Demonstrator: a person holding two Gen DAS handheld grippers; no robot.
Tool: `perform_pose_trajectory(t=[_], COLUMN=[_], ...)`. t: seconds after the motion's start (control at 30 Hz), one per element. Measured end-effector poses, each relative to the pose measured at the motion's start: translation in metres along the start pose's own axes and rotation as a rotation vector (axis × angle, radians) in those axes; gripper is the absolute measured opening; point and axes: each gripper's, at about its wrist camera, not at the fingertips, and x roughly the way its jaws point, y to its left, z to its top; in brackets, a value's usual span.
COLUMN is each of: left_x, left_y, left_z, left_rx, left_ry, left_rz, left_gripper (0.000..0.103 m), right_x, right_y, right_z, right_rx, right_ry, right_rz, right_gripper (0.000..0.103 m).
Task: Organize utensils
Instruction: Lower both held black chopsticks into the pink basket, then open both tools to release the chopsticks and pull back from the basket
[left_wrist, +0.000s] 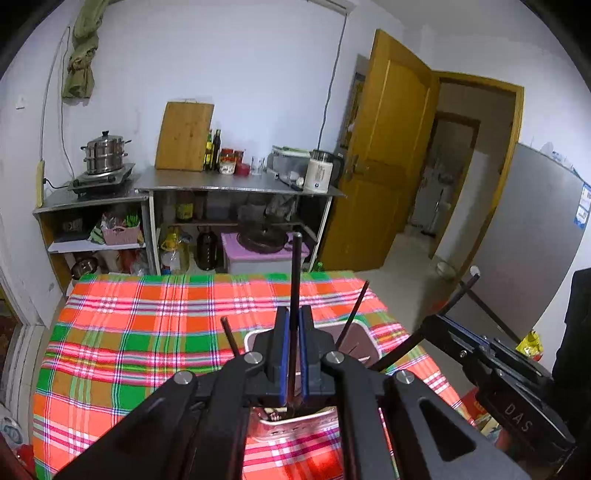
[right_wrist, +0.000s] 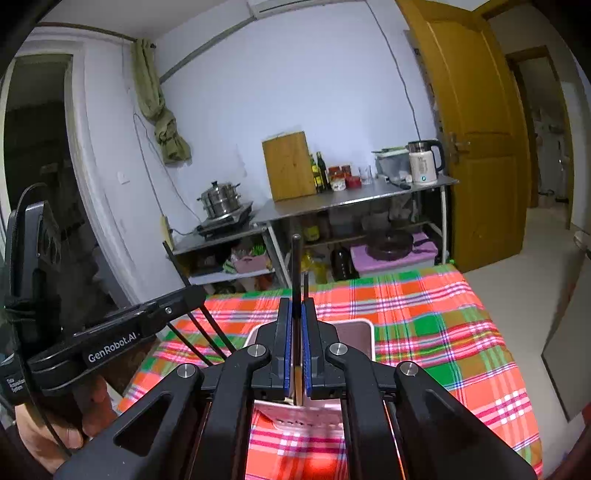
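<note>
My left gripper (left_wrist: 294, 312) is shut on a dark chopstick (left_wrist: 295, 266) that stands upright between its blue pads. Under it sits a white, pink-lined utensil holder (left_wrist: 360, 334) with two more chopsticks (left_wrist: 354, 314) leaning in it. My right gripper (left_wrist: 443, 325) enters from the right with a chopstick (left_wrist: 406, 343) slanting down toward the holder. In the right wrist view, my right gripper (right_wrist: 296, 304) is shut on a dark chopstick (right_wrist: 296, 266) above the holder (right_wrist: 365, 332). The left gripper (right_wrist: 184, 299) is at the left, with a chopstick (right_wrist: 177, 264) crossing it.
The holder stands on a table with a red, green and orange plaid cloth (left_wrist: 147, 332). Beyond the table is a steel counter (left_wrist: 236, 182) with a cutting board (left_wrist: 184, 136), bottles and a kettle (left_wrist: 319, 171). A yellow door (left_wrist: 384, 155) stands open at the right. A hand (right_wrist: 55, 439) holds the left gripper.
</note>
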Motion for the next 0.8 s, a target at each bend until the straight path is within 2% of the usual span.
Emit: perform_pose_trajectory(t=[0.2,0.37,0.43,0.53,0.8], left_x=[0.009,0.006,0.002,-0.007,-0.032], left_y=[0.007,0.009,0.007,0.007,0.007], left_z=[-0.010,-0.017,-0.019,-0.021,-0.027], left_rx=[-0.013,-0.014,-0.009,-0.008,-0.006], left_ry=[0.036,0.034,0.025,0.006,-0.034], left_rz=[0.007,-0.012,-0.009,-0.012,-0.011], left_gripper=[0.008,0.023,0.033,0.036,0.040], right_x=[0.015,0.021,0.021,0.015,-0.010], right_y=[-0.002,-0.001,0.001,0.003,0.005], right_z=[-0.012,-0.016,-0.017,-0.018,-0.021], right_rx=[0.002,-0.009,-0.018,-0.026,-0.031], right_ry=[0.050,0.081,0.085,0.078,0.043], right_rz=[0.001,0.009,0.007,0.011,0.021], right_gripper=[0.005,0.005,0.006,0.012,0.012])
